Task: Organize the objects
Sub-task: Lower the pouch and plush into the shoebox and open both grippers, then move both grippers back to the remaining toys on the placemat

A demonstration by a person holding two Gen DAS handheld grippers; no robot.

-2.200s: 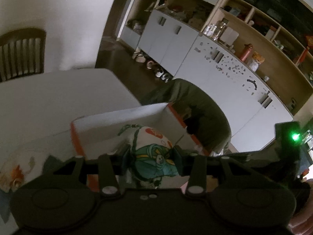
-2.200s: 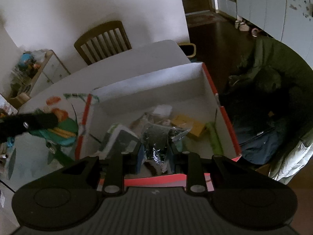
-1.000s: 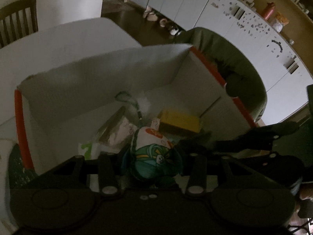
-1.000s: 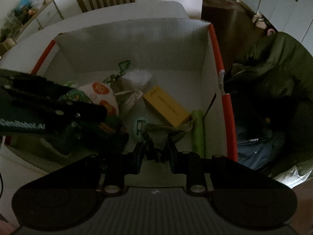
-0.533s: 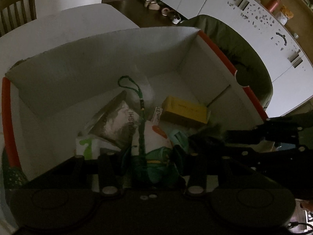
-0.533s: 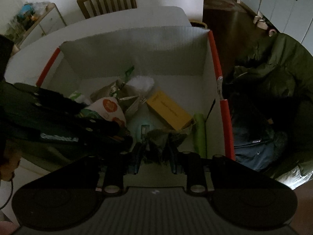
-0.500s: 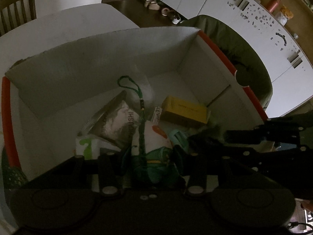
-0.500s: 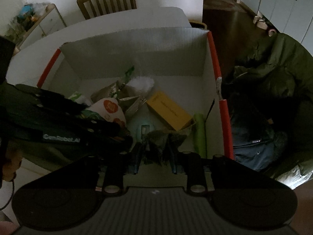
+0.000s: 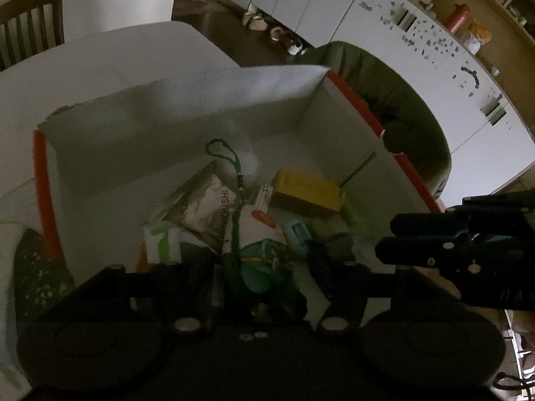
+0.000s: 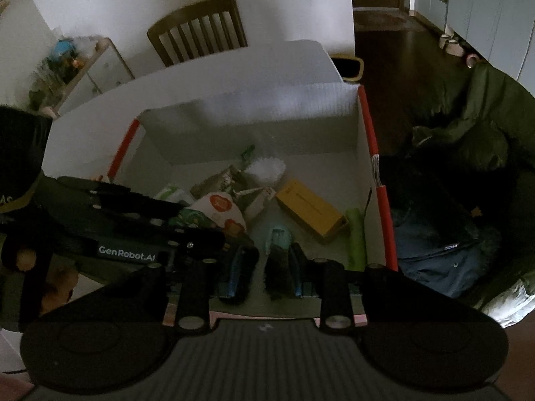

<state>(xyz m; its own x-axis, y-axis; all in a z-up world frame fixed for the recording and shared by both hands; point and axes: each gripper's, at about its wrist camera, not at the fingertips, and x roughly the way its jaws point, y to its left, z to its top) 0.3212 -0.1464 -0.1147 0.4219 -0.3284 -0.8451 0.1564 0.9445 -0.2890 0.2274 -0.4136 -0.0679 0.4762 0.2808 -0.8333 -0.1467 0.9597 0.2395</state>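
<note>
The left gripper [image 9: 264, 287], jaws just spread, straddles the pouch [image 9: 259, 244] lying loose in the box [image 9: 187, 107], with a yellow carton [image 9: 304, 193] at one o'clock. Only the right wrist view shows the right gripper [image 10: 264, 267], jaws slightly apart and empty, and the green roll [image 10: 355, 237] at two o'clock.

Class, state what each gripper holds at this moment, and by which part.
Nothing. The left gripper has just been opening; the printed pouch lies loose between its fingers. The right gripper has an empty gap.
</note>
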